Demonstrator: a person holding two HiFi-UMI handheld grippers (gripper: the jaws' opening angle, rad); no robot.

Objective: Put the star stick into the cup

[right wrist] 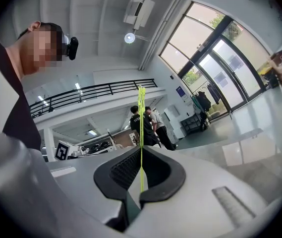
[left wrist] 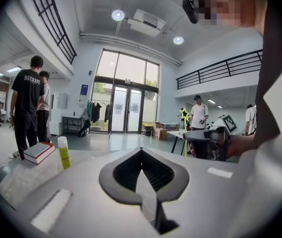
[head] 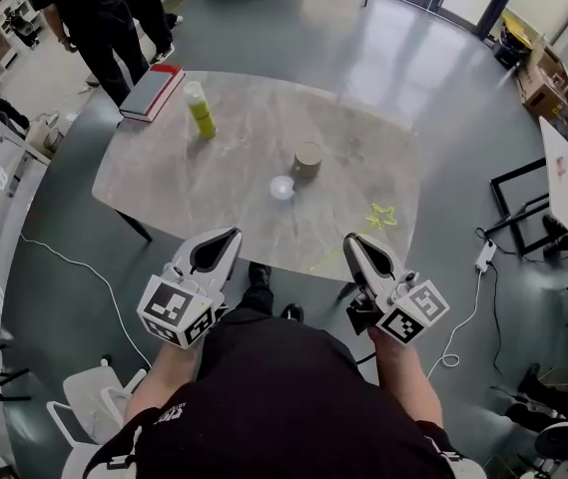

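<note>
The thin yellow star stick (head: 380, 216) is clamped between the fingertips of my right gripper (head: 352, 240), above the table's near right edge, with its star end pointing out over the table. In the right gripper view the star stick (right wrist: 141, 123) runs up from the closed tips of the right gripper (right wrist: 141, 147). The left gripper view shows the star (left wrist: 184, 114) standing above the right gripper (left wrist: 200, 135). A tan cup (head: 308, 158) stands upright mid-table, well beyond both grippers. My left gripper (head: 231, 237) (left wrist: 141, 150) hovers at the near edge, shut and empty.
On the marble table (head: 164, 178) are a small white object (head: 282, 188) near the cup, a yellow-green bottle (head: 201, 110) (left wrist: 63, 153) and a red book (head: 152, 92) (left wrist: 39, 151) at the far left corner. Two people (head: 104, 18) stand beyond that corner. A cable (head: 74, 267) crosses the floor.
</note>
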